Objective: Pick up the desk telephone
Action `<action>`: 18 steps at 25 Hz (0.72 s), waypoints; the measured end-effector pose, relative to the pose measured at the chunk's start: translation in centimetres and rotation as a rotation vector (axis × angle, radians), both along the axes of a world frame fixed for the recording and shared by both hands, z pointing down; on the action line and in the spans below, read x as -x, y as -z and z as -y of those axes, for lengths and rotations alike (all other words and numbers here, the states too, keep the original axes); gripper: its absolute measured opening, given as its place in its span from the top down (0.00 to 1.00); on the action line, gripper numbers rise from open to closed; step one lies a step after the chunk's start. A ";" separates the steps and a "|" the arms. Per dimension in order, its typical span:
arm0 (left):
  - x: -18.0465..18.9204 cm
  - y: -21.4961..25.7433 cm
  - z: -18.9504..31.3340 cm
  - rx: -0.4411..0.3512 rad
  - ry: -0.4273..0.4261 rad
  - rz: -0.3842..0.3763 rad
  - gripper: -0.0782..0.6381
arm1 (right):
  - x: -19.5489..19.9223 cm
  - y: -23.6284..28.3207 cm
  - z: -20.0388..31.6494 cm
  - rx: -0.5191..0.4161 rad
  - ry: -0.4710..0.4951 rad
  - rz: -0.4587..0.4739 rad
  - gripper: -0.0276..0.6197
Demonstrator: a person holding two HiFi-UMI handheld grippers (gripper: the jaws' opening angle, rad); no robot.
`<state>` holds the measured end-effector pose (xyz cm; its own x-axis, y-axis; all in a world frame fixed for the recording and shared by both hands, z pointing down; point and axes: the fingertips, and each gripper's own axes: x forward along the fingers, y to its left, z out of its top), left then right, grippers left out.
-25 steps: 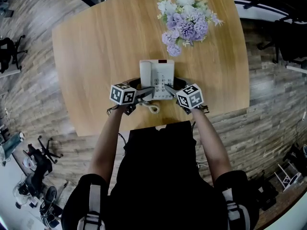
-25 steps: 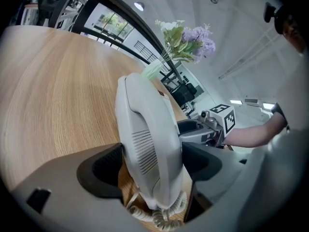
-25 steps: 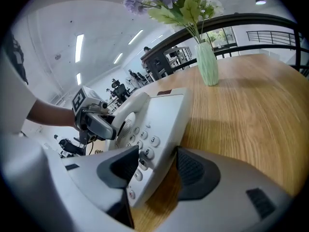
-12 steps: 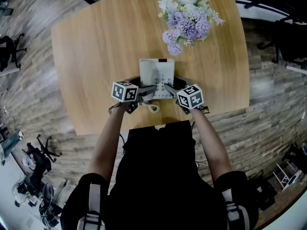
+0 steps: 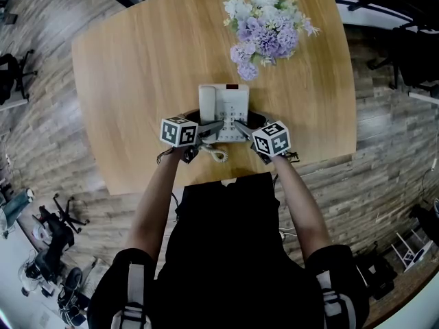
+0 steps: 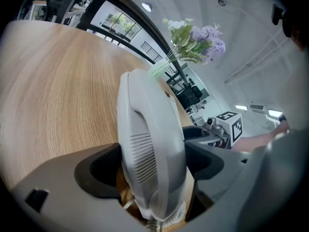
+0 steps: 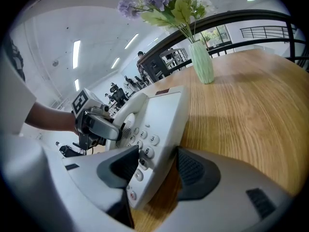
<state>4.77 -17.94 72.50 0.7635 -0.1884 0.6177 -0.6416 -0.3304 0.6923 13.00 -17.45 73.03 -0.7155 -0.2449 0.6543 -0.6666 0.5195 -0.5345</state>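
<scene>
A white desk telephone (image 5: 224,105) sits on the wooden table (image 5: 137,81) near its front edge. My left gripper (image 5: 214,129) reaches it from the left. In the left gripper view its jaws (image 6: 153,164) stand wide on both sides of the handset (image 6: 149,124); they have just been opening, and the pads sit close against the handset's sides. My right gripper (image 5: 240,126) comes in from the right. In the right gripper view (image 7: 157,167) one pad lies over the keypad of the telephone (image 7: 157,115) and the other beside its right edge. Whether these pads press on it does not show.
A green vase of purple and white flowers (image 5: 264,29) stands just behind the phone, also seen in the right gripper view as a vase (image 7: 202,62). The phone's coiled cord (image 5: 219,155) lies toward the table's front edge. Wooden floor and office chairs surround the table.
Both hands and the telephone stay where they were. No visible difference apart from a slight shift of the head view.
</scene>
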 end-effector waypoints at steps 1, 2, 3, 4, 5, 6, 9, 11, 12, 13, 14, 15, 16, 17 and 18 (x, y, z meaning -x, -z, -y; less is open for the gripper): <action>0.1 -0.1 0.1 -0.001 0.007 0.012 0.32 | 0.0 0.0 0.0 0.003 -0.004 0.003 0.59; 0.2 -0.2 0.2 -0.003 0.013 0.023 0.32 | 0.0 0.0 0.0 0.007 -0.008 0.007 0.59; 0.3 -0.2 0.2 -0.004 0.018 0.030 0.32 | 0.0 0.0 0.0 0.012 -0.012 0.013 0.59; 0.3 -0.3 0.3 -0.005 0.020 0.034 0.32 | -0.1 0.0 0.1 0.018 -0.015 0.020 0.59; 0.3 -0.3 0.3 -0.004 0.021 0.036 0.32 | -0.1 -0.1 0.1 0.022 -0.017 0.026 0.59; 0.3 -0.3 0.3 -0.002 0.021 0.037 0.32 | -0.1 -0.1 0.1 0.025 -0.020 0.032 0.59; 0.3 -0.2 0.3 -0.005 0.031 0.024 0.32 | -0.2 -0.1 0.1 0.026 -0.035 0.047 0.59; 0.4 -0.1 0.3 -0.012 0.045 0.003 0.32 | -0.2 0.0 0.2 0.024 -0.050 0.058 0.59; 0.5 -0.1 0.4 -0.015 0.051 -0.003 0.32 | -0.2 0.0 0.2 0.023 -0.056 0.059 0.59; 0.5 -0.1 0.4 -0.017 0.055 -0.005 0.32 | -0.2 0.0 0.2 0.021 -0.061 0.056 0.59; 0.4 -0.1 0.4 -0.018 0.059 -0.003 0.32 | -0.2 0.0 0.2 0.020 -0.067 0.051 0.59; 0.4 -0.2 0.4 -0.019 0.065 0.000 0.32 | -0.3 0.0 0.1 0.019 -0.074 0.045 0.59; 0.4 -0.2 0.4 -0.019 0.074 0.000 0.32 | -0.3 0.0 0.1 0.018 -0.083 0.040 0.59; 0.4 -0.2 0.3 -0.021 0.087 -0.005 0.32 | -0.3 0.1 0.0 0.017 -0.095 0.036 0.60; 0.5 -0.1 0.3 -0.024 0.101 -0.010 0.32 | -0.3 0.1 0.0 0.016 -0.107 0.035 0.60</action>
<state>4.26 -18.27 72.64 0.7463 -0.2792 0.6043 -0.6652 -0.2805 0.6919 13.27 -17.46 72.95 -0.7079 -0.3111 0.6341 -0.6990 0.4375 -0.5657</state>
